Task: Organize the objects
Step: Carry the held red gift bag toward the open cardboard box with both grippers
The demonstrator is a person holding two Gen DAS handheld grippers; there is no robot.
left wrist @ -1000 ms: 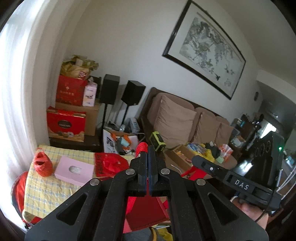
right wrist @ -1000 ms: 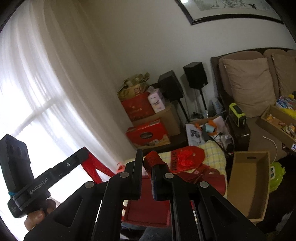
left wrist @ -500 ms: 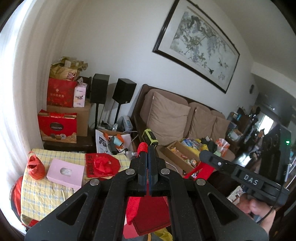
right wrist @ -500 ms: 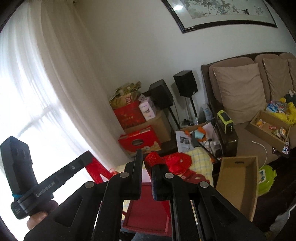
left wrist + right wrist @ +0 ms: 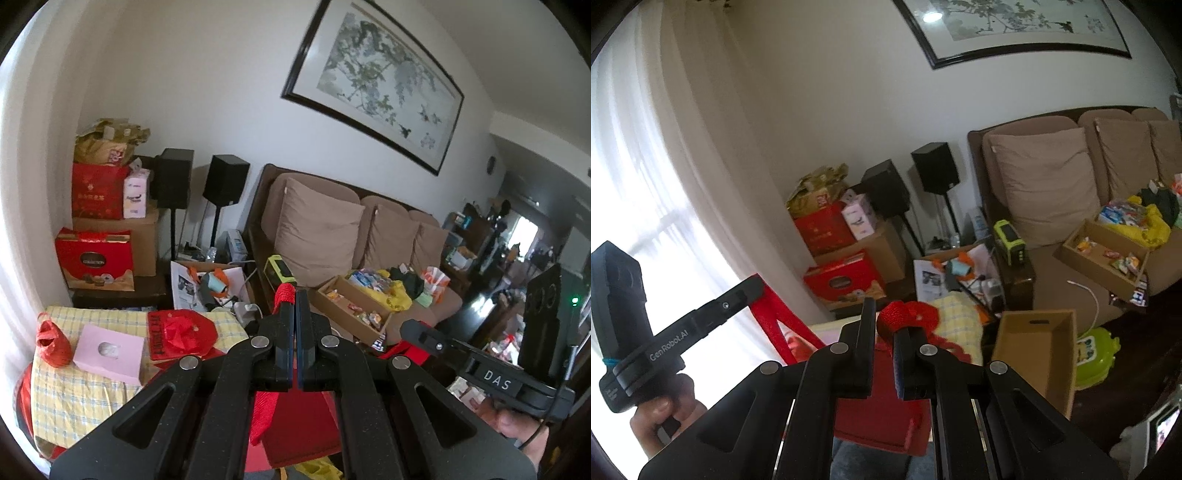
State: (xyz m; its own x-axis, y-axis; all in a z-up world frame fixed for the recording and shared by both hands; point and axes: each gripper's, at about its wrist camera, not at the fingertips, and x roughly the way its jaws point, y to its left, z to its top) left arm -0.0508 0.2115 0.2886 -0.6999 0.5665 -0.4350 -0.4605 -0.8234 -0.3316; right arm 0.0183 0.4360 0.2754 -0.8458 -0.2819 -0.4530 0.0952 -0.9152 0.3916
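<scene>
A red paper bag (image 5: 295, 424) hangs below both grippers by its red handles. My left gripper (image 5: 295, 295) is shut on one red cord handle (image 5: 284, 295), which sticks up at its fingertips. My right gripper (image 5: 884, 321) is shut on the other red handle (image 5: 905, 317), which loops over its right finger. The bag's body (image 5: 882, 417) shows red under the right gripper. In the left wrist view the right gripper (image 5: 413, 328) is low at the right, held by a hand. The right wrist view has the left gripper (image 5: 753, 288) at the left, also in a hand.
A yellow checked table (image 5: 74, 398) bears a pink box (image 5: 109, 352), red bags (image 5: 179, 332) and a small red pouch (image 5: 51, 345). An empty cardboard box (image 5: 1034, 350) stands beside it. A sofa (image 5: 321, 236) holds a tray of snacks (image 5: 354, 306). Stacked gift boxes (image 5: 96, 258) and speakers line the wall.
Both grippers have drawn back from the table with the red bag hanging between them. The table and boxes look smaller and sit further left. Neither grip has changed.
</scene>
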